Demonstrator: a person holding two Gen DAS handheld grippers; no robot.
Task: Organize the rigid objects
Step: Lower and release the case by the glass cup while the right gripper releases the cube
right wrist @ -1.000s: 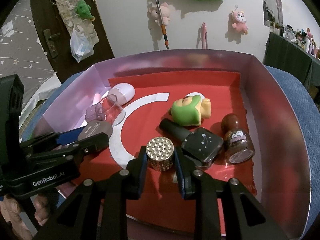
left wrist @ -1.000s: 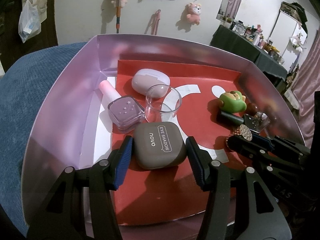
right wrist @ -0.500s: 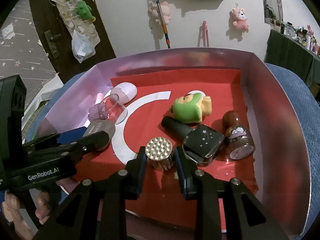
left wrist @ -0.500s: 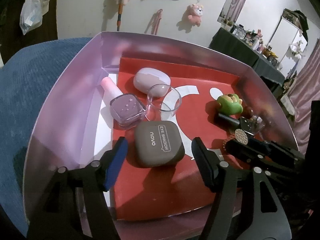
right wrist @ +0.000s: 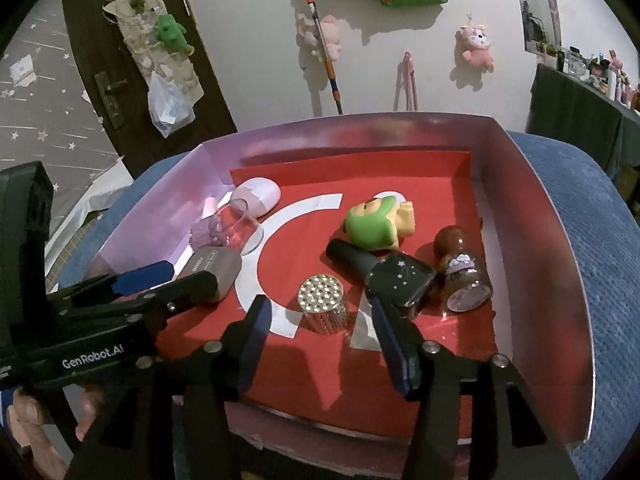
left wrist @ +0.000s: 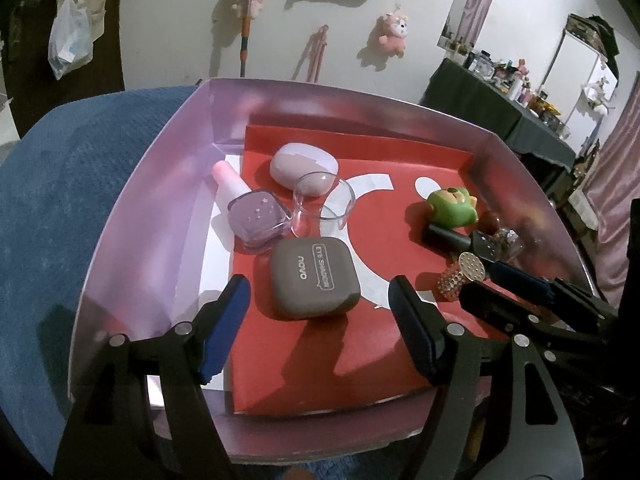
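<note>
A pink-walled box point(left wrist: 132, 216) point(right wrist: 556, 272) with a red floor holds the objects. A brown eye shadow case point(left wrist: 314, 276) point(right wrist: 214, 270) lies flat on the floor. My left gripper point(left wrist: 318, 300) point(right wrist: 176, 280) stands around it, its jaws opening and clear of the case's sides. A gold studded jar point(right wrist: 323, 309) point(left wrist: 460, 276) stands upright between the fingers of my right gripper point(right wrist: 320, 316) point(left wrist: 492, 284). That gripper's jaws are opening too, with a gap showing on each side of the jar.
Left side of the box: a lilac nail polish bottle point(left wrist: 256, 216), a clear cup point(left wrist: 323, 204) and a pale oval case point(left wrist: 304, 166). Right side: a green toy point(right wrist: 376, 222), a black star bottle point(right wrist: 392, 282) and a brown glitter bottle point(right wrist: 460, 270). Blue fabric point(left wrist: 56, 184) surrounds the box.
Both grippers have opened: the left jaws have spread away from the eye shadow case and the right jaws have let go of the studded jar, which stays on the red floor.
</note>
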